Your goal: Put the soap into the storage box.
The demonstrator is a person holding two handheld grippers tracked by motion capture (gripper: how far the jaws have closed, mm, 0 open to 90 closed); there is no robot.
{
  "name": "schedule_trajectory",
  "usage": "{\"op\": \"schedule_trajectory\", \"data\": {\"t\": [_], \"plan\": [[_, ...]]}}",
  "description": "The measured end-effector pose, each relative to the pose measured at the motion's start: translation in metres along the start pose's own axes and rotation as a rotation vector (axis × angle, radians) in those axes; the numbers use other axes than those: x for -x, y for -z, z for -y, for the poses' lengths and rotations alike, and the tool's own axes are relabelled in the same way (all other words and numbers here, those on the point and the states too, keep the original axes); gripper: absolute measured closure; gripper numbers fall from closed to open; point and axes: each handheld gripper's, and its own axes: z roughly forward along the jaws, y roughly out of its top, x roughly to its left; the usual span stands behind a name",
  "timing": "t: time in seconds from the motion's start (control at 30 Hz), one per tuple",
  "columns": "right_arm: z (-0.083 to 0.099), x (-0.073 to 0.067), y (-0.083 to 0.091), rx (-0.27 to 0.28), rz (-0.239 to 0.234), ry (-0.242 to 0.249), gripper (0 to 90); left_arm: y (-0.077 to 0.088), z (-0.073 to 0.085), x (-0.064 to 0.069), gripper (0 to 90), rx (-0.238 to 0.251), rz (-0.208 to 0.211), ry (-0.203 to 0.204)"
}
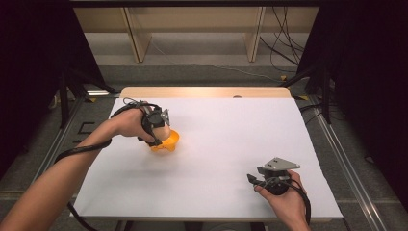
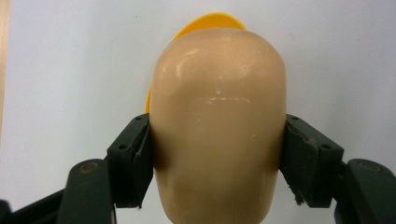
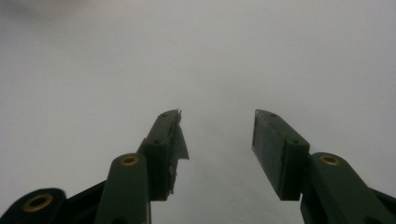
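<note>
A smooth beige rounded object sits between my left gripper's two black jaws, which press on its sides. My left gripper holds it over the left part of the white table. An orange cup-like piece lies under and beyond the beige object, its rim peeking out past the top. Whether the two pieces are joined I cannot tell. My right gripper rests low near the table's front right, jaws apart with nothing between them; one pad is torn at its edge.
A bare wooden strip runs along the table's far edge. Wooden shelf legs and loose cables stand on the floor beyond. Dark curtains flank both sides.
</note>
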Motion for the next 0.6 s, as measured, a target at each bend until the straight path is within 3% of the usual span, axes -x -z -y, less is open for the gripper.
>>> {"op": "schedule_trajectory", "data": {"t": [0.07,0.13,0.17,0.6], "plan": [[-0.0002,-0.0019,0.0003,-0.005,-0.002,-0.029,52.0,0.0006,-0.0006,-0.0012,32.6,0.0,-0.004,-0.004],[-0.0004,-0.001,-0.0003,0.001,-0.005,-0.008,52.1,0.0018,-0.0012,-0.0019,32.6,-0.002,-0.005,-0.004],[-0.0009,-0.0027,0.0002,-0.006,-0.013,-0.029,52.0,0.0025,-0.0014,-0.0024,32.6,-0.004,-0.007,-0.007],[-0.0012,-0.0026,0.0003,-0.004,-0.007,-0.022,52.1,-0.0013,-0.0009,-0.0093,32.6,0.017,-0.014,0.001]]}}
